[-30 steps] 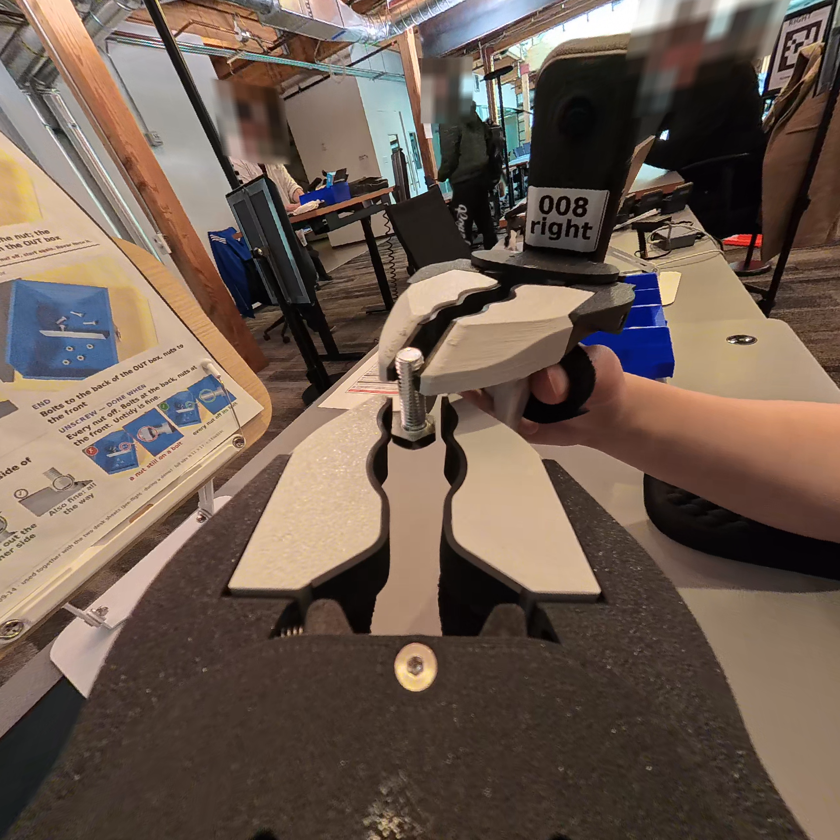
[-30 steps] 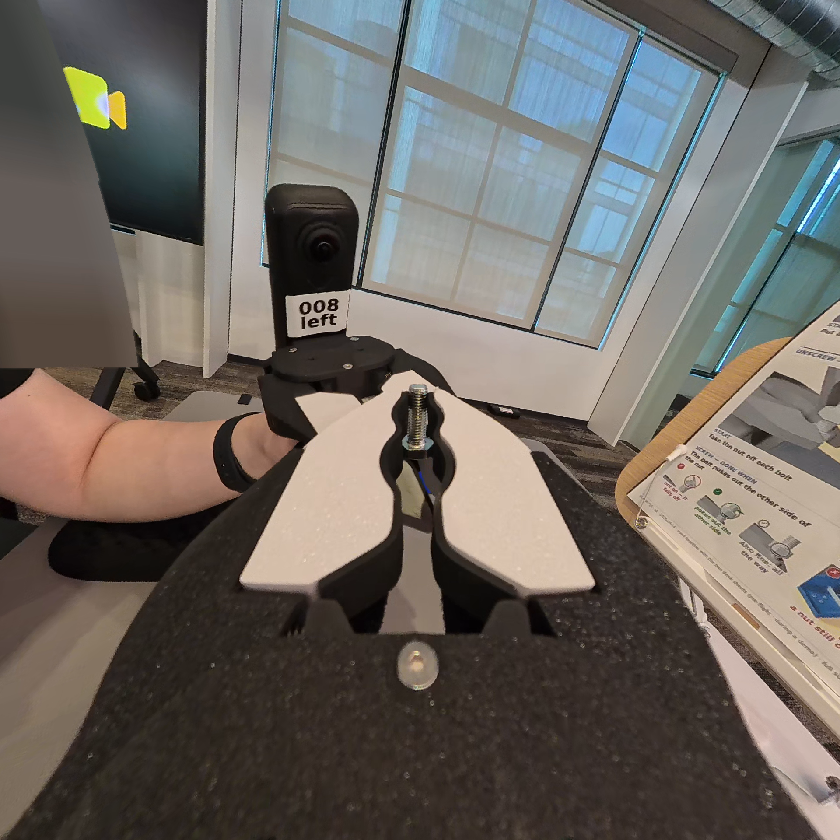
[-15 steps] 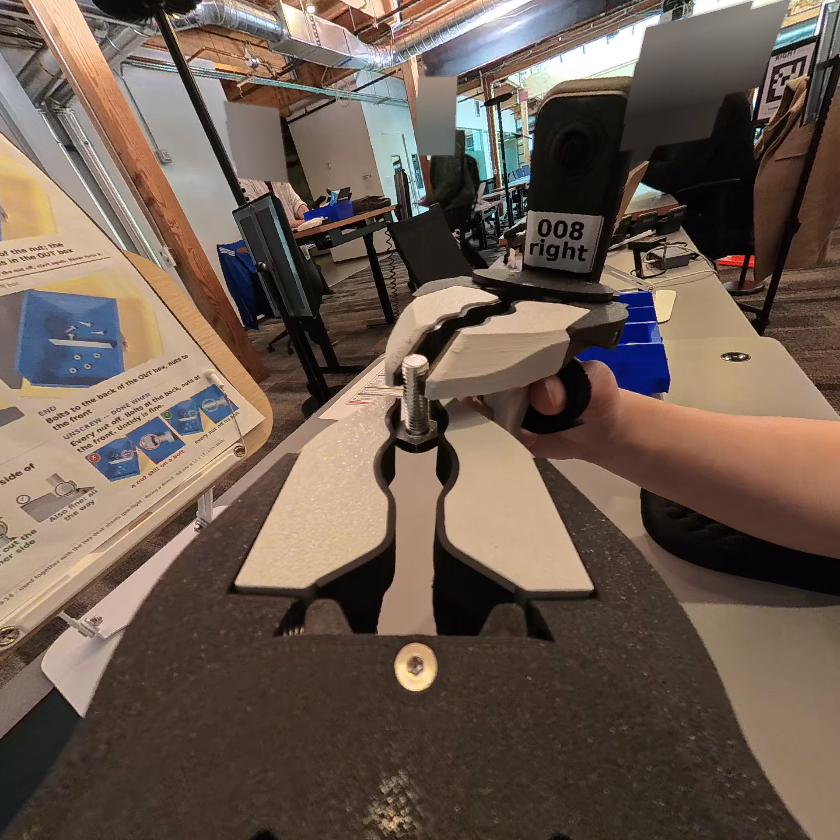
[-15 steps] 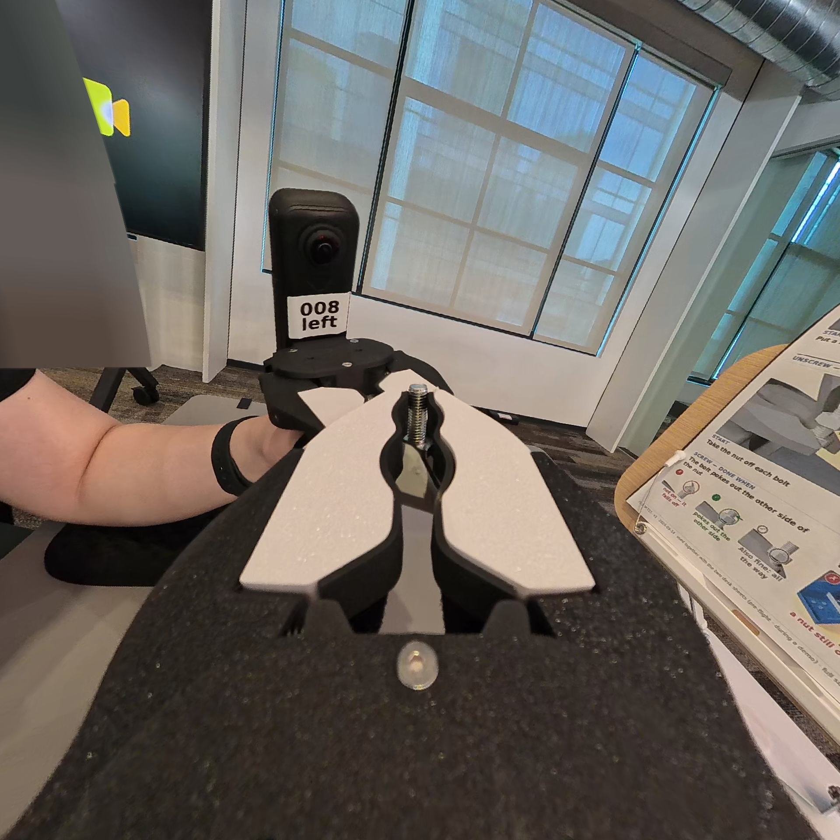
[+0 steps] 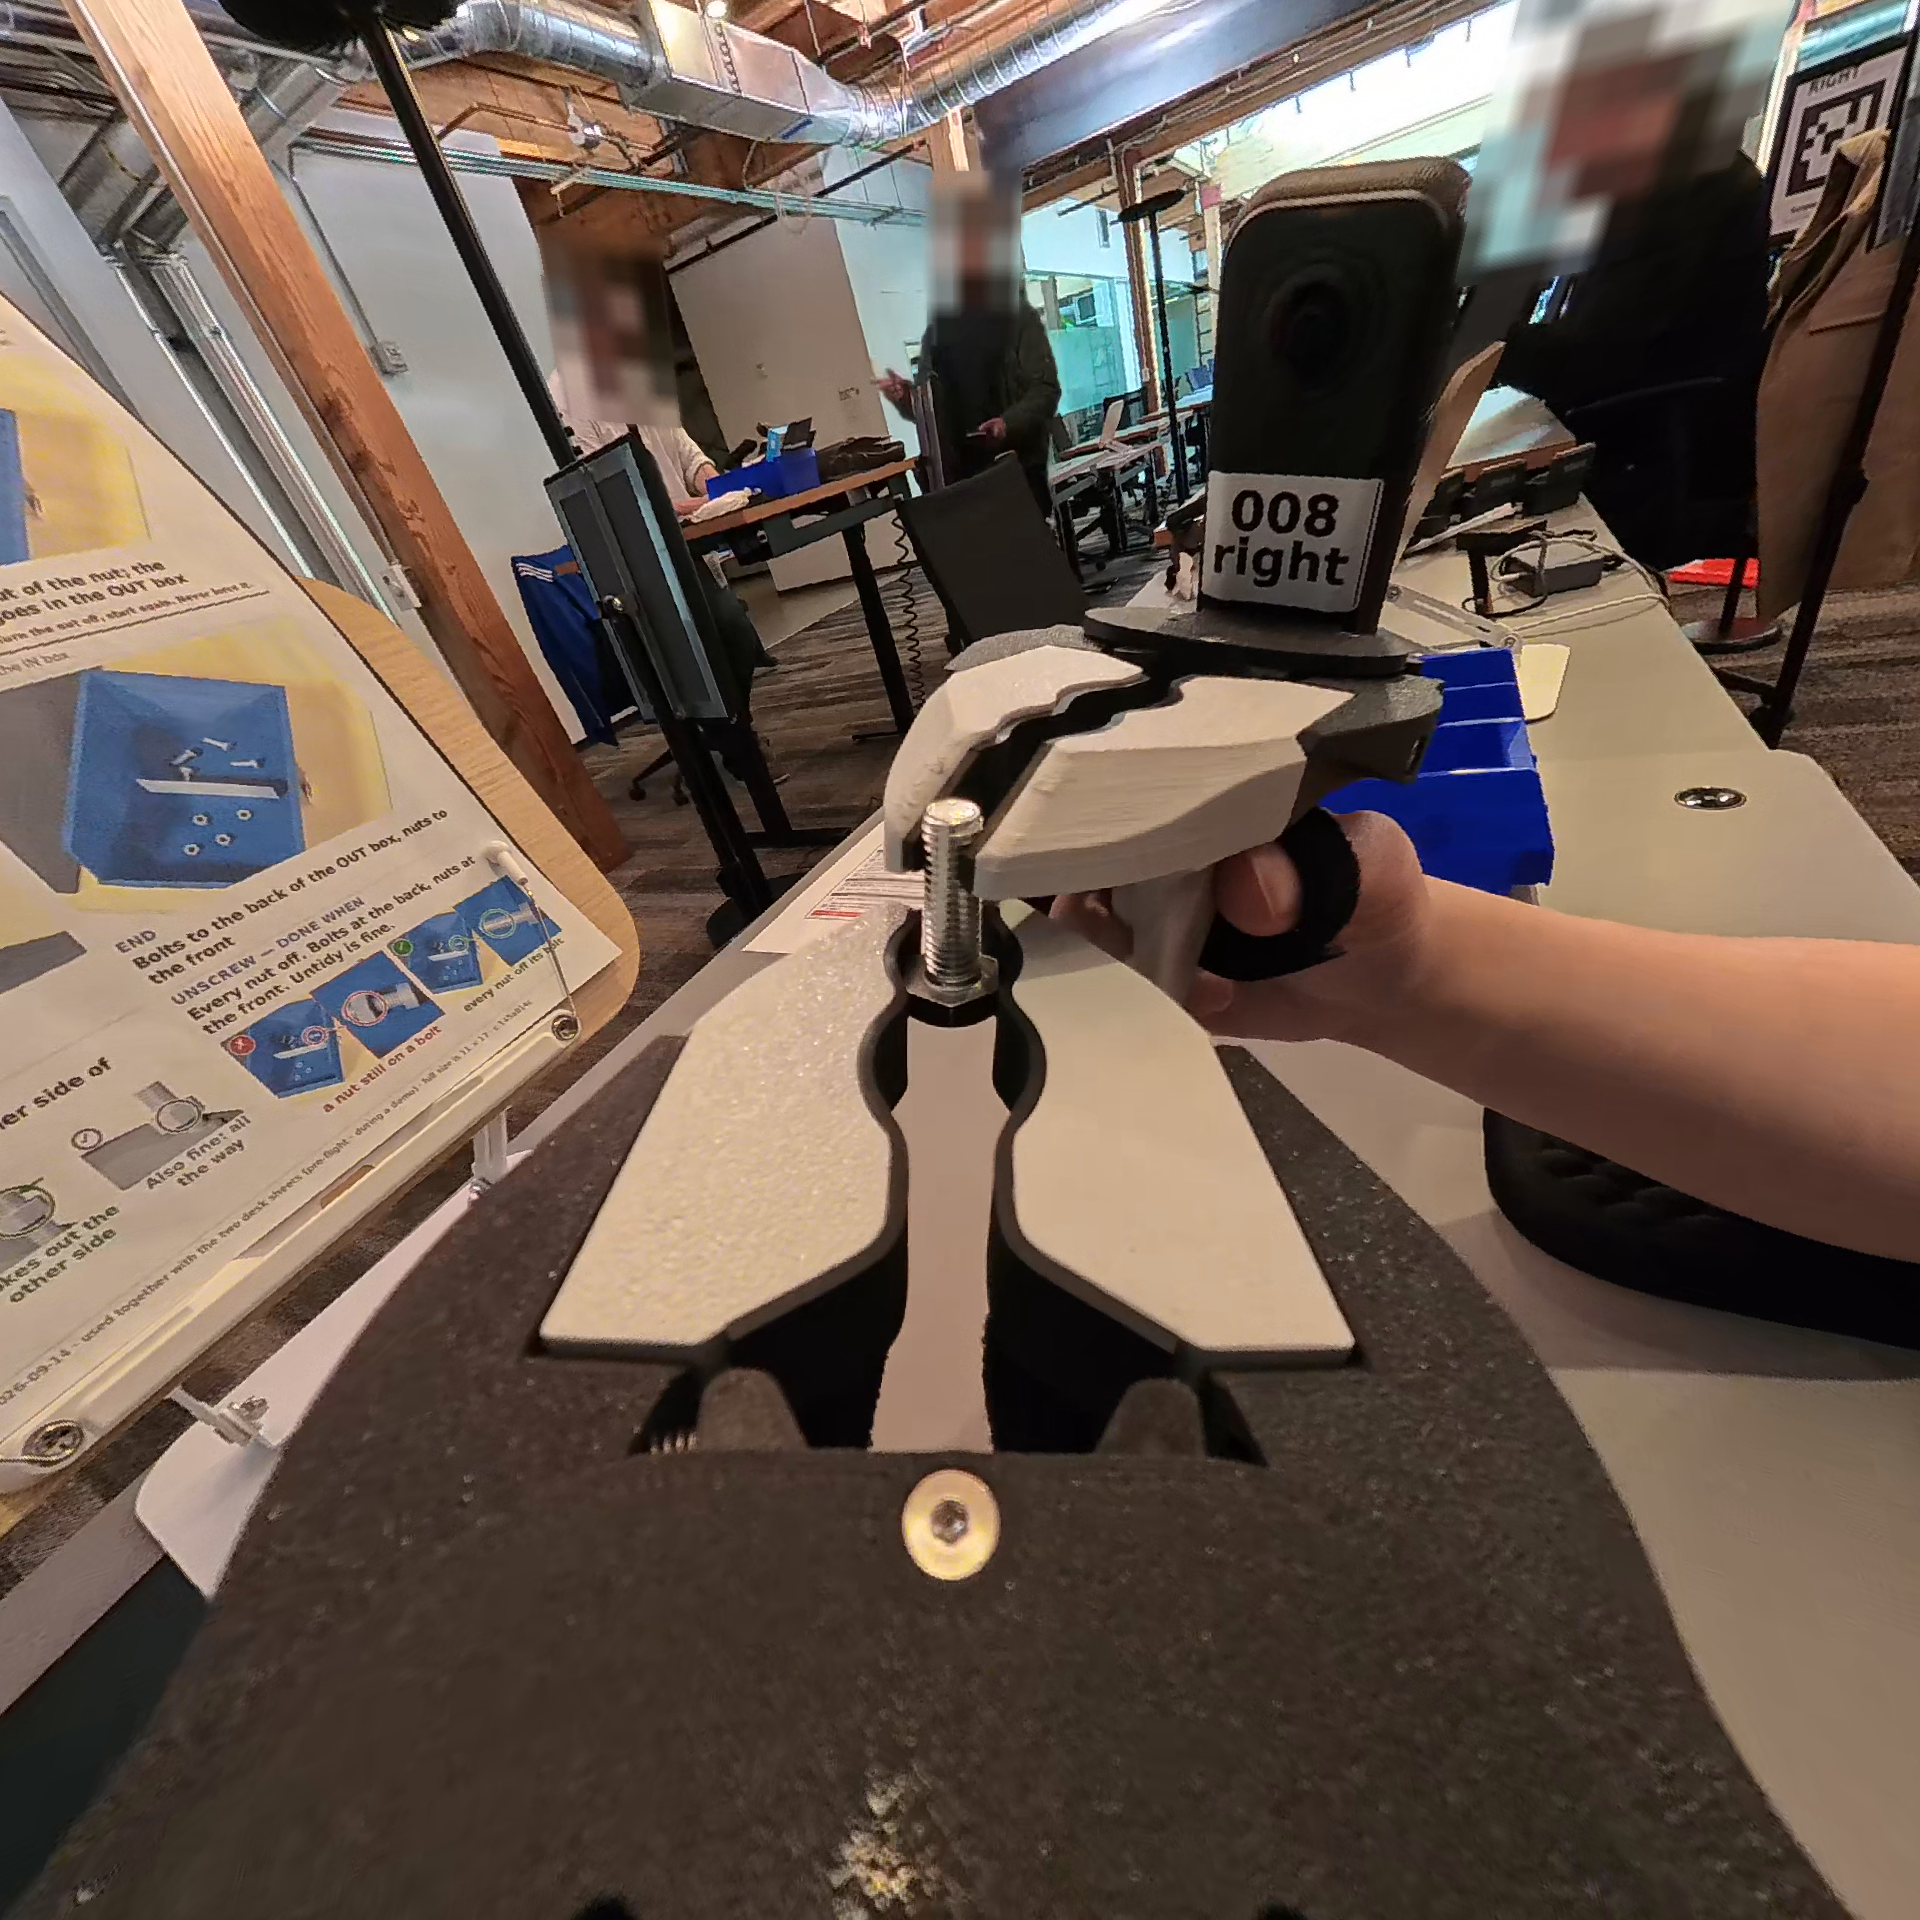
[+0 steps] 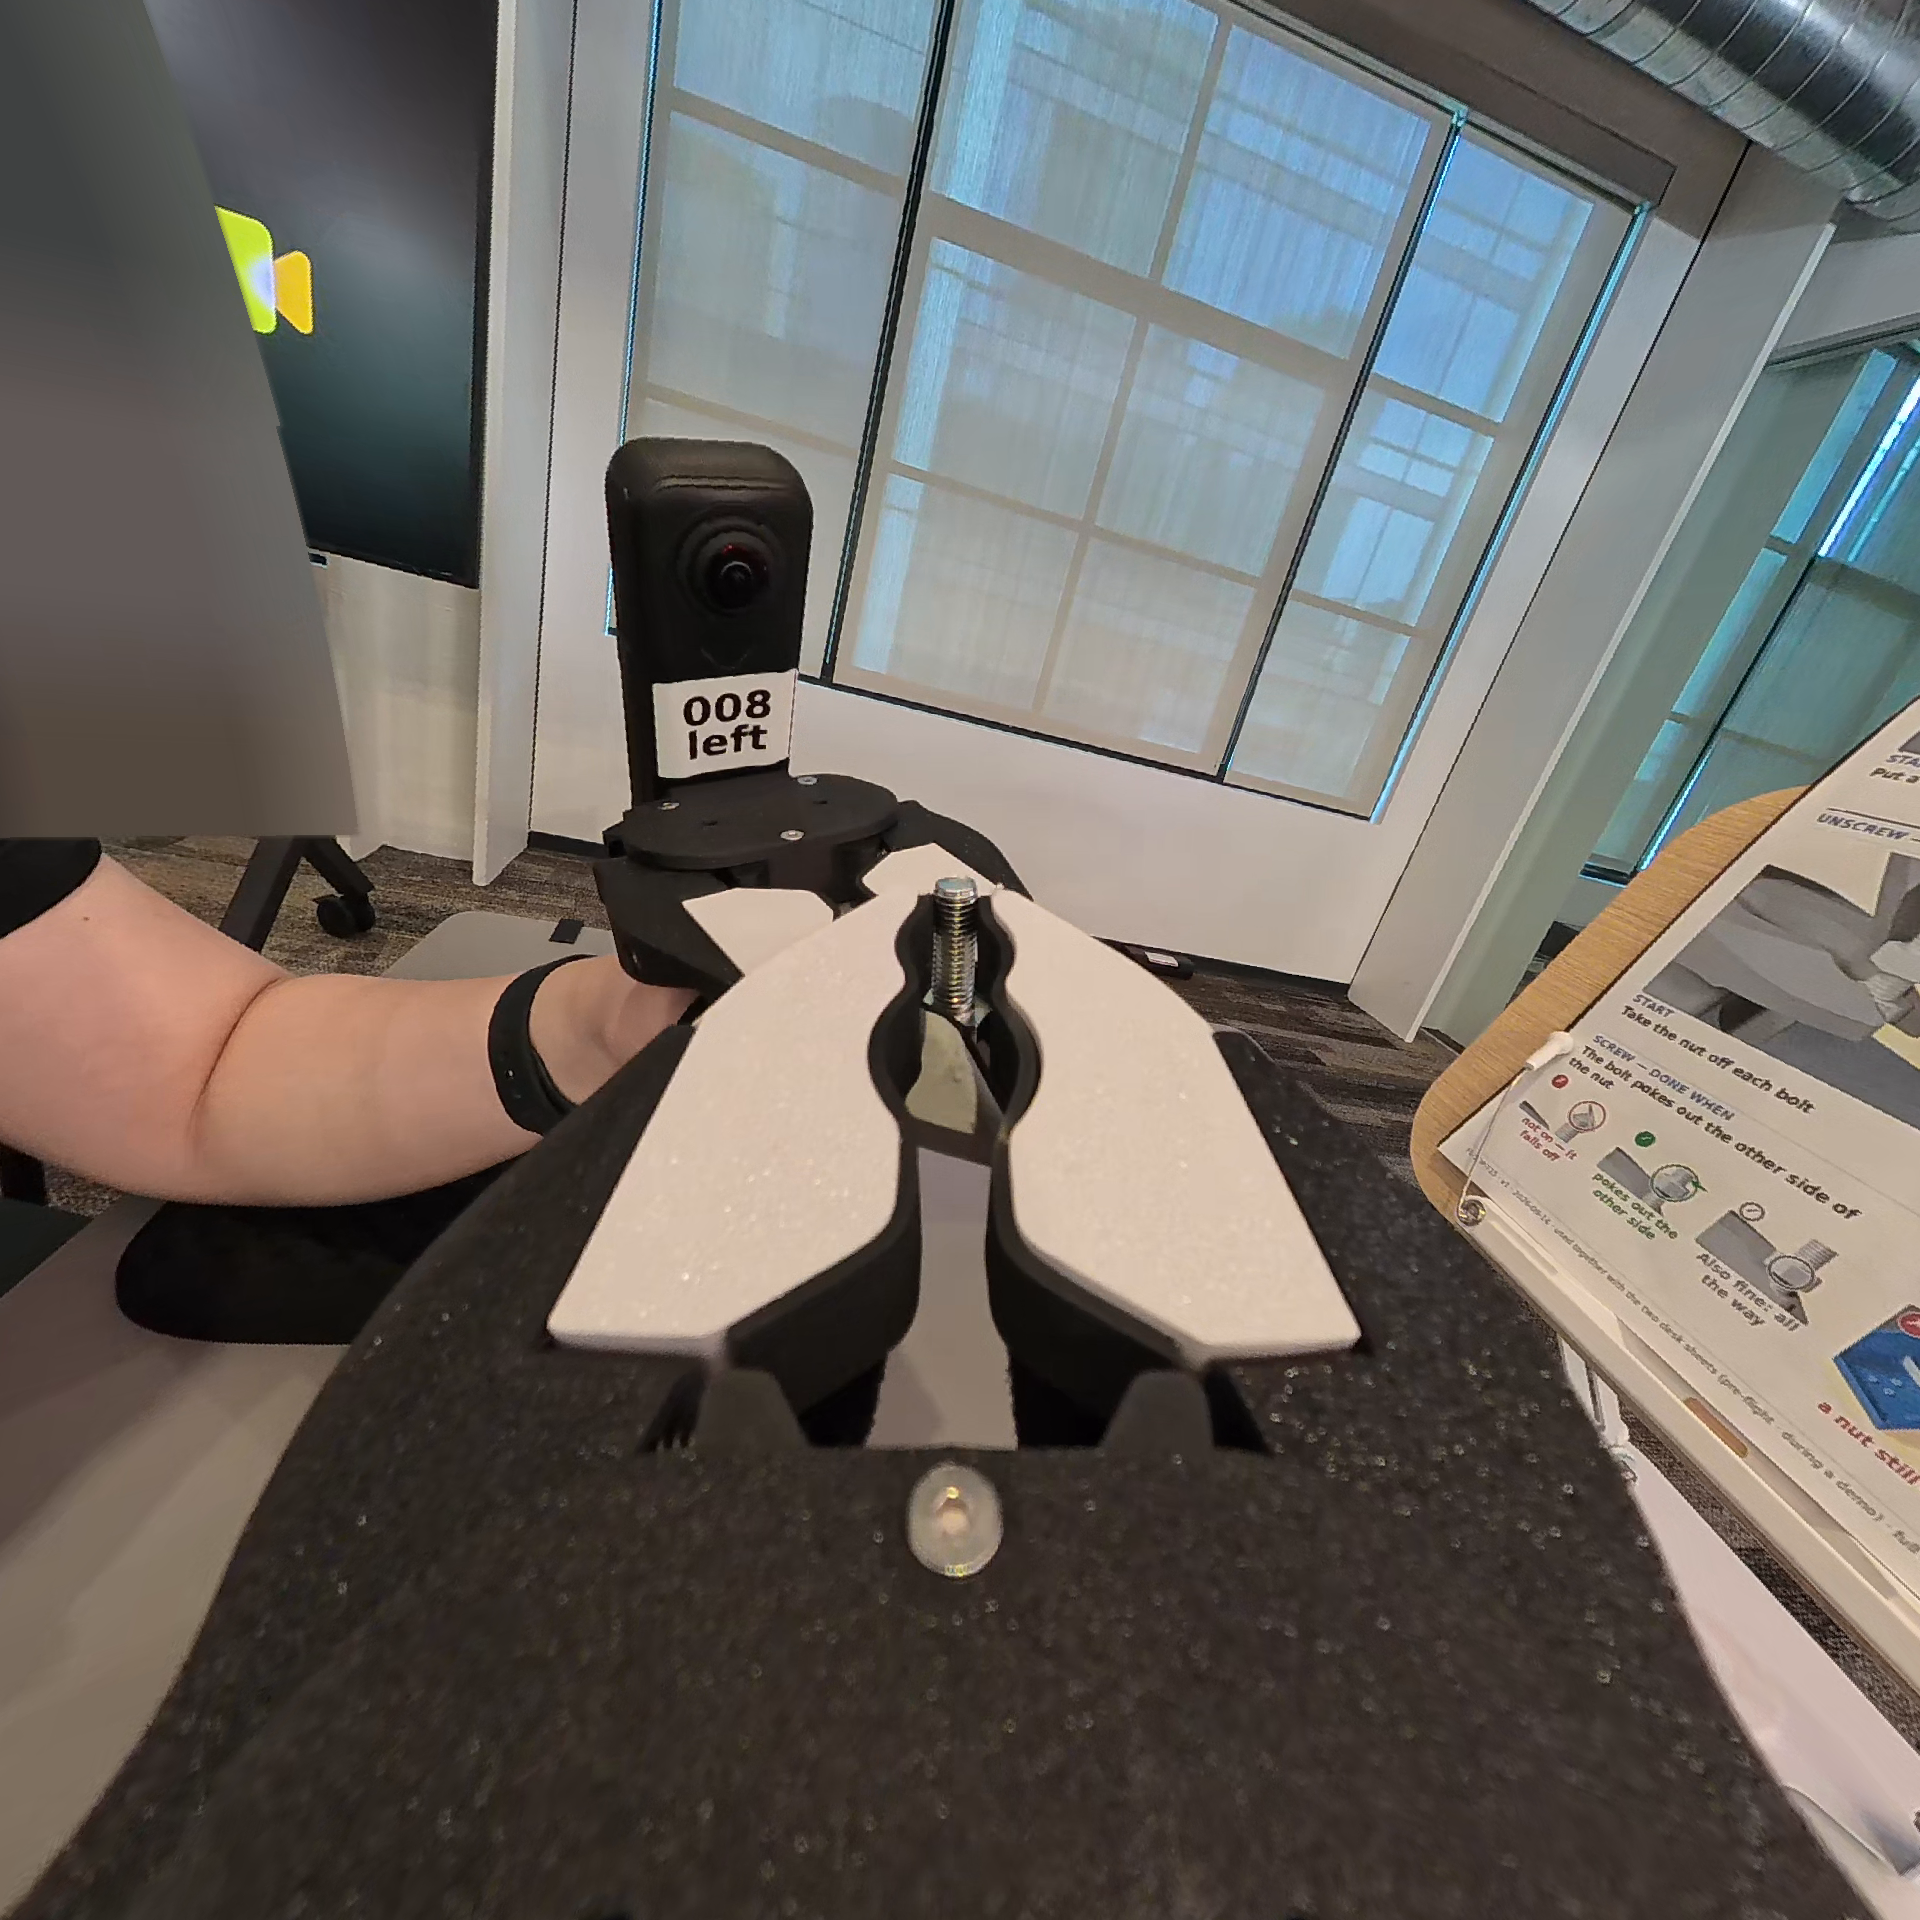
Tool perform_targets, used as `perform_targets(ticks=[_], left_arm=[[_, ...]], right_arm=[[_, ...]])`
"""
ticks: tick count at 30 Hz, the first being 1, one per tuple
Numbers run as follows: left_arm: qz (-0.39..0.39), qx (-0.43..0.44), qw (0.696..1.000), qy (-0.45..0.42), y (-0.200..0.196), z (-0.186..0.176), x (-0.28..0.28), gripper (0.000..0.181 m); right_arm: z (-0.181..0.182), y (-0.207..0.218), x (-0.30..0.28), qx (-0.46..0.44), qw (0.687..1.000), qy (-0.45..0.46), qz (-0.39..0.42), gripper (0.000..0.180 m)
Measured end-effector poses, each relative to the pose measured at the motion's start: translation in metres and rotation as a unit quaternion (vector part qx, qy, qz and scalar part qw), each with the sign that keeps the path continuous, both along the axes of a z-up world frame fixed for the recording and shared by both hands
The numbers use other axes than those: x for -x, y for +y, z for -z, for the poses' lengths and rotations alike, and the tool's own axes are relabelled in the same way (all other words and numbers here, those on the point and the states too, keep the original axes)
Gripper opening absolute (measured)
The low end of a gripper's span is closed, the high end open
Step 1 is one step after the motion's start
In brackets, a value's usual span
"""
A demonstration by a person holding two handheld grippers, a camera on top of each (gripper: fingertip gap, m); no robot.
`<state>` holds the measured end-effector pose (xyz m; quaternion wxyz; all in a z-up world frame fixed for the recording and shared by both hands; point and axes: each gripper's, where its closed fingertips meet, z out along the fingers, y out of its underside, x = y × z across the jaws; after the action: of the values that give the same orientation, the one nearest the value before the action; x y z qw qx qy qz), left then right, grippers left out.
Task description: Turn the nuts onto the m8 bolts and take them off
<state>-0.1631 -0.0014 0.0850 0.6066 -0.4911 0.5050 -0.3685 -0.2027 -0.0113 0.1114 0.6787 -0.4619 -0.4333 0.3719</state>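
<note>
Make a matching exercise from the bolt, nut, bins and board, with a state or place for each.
Things:
1. bolt
2. nut
3. bins
4. board

States or places:
a. blue, behind the right gripper
b. seated in the notch of the left gripper
c. upright, its top clamped by the right gripper
d. propped at a tilt, bearing printed sheets

Pairs: 1-c, 2-b, 3-a, 4-d
</note>
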Motion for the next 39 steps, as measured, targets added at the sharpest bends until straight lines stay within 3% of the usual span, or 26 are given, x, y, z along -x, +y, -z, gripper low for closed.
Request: perform_targets(ticks=[13, 20, 23, 32, 39], left_arm=[[-0.006, 0.018, 1.000, 0.005, 0.009, 0.005, 0.004, 0.011], [-0.037, 0.010, 0.999, 0.026, 0.027, 0.014, 0.013, 0.011], [-0.053, 0.016, 0.998, 0.028, 0.041, 0.017, 0.023, 0.011], [-0.132, 0.018, 0.989, 0.061, 0.090, 0.023, 0.082, 0.011], [-0.173, 0.029, 0.983, 0.059, 0.111, 0.022, 0.120, 0.011]], right_arm=[[-0.008, 0.000, -0.009, 0.014, 1.000, 0.008, 0.008, 0.012], [0.007, 0.003, -0.018, 0.030, 0.997, -0.068, 0.023, 0.011], [0.024, -0.007, -0.019, 0.061, 0.989, -0.134, -0.012, 0.011], [0.122, -0.008, -0.004, 0.125, 0.909, -0.397, -0.013, 0.010], [0.208, 0.003, 0.020, 0.171, 0.799, -0.576, -0.028, 0.013]])
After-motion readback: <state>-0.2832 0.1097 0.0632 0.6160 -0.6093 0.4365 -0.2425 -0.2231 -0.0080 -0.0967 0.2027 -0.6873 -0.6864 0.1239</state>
